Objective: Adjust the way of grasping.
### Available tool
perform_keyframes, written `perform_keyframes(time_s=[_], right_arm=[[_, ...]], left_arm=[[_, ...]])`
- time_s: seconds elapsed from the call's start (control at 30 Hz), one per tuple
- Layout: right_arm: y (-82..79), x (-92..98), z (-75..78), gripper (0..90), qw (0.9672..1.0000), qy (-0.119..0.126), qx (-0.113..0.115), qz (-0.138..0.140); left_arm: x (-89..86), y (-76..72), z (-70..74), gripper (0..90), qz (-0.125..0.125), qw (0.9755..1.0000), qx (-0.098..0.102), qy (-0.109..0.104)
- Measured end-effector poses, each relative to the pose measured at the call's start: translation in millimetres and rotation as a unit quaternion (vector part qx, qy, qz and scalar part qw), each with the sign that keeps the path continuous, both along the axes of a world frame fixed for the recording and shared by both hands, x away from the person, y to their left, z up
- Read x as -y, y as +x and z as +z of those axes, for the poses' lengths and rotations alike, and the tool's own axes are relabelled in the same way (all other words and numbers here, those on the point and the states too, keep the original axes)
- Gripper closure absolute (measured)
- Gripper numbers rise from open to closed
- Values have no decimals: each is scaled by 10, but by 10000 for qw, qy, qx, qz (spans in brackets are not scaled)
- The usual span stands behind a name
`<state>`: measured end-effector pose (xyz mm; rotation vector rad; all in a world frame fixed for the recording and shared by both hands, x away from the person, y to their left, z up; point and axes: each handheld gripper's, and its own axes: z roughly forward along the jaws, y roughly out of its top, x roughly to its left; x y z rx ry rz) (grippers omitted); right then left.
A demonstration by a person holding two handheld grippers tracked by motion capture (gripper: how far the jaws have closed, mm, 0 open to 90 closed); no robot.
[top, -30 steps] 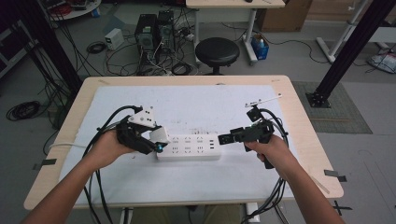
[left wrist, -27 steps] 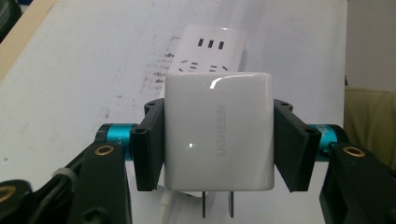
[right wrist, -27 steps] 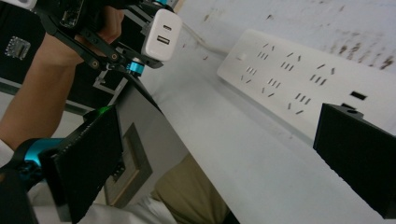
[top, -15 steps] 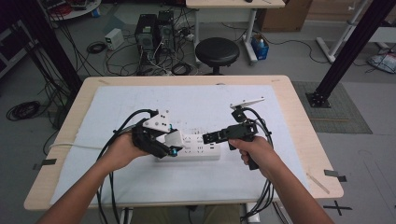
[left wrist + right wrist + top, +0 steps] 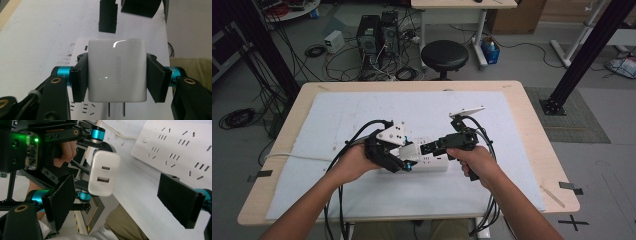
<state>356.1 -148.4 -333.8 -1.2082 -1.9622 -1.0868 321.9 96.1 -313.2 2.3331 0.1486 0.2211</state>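
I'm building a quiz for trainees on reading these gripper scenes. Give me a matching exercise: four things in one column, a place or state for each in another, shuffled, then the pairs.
Things:
1. white charger
2. power strip
3. right gripper
4. black stool

States or places:
A. lies flat on the white table cover
B. stands on the floor beyond the table
C. clamped between the left gripper's jaws, prongs out
D. jaws apart, holding nothing

Pairs: 1-C, 2-A, 3-D, 4-B
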Motion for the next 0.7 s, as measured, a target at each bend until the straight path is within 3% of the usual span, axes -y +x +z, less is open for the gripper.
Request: perform_keyframes(time_s=[0.23,0.7], right_arm=[[28,-118,-57,167,9999,-58,-133,74],[68,-225,-133,424,9986,269,-411,177]], left_arm=[[51,13,-7,424,-56,10000,4,-28],[100,13,-9,424,-106,9999,72,-67]])
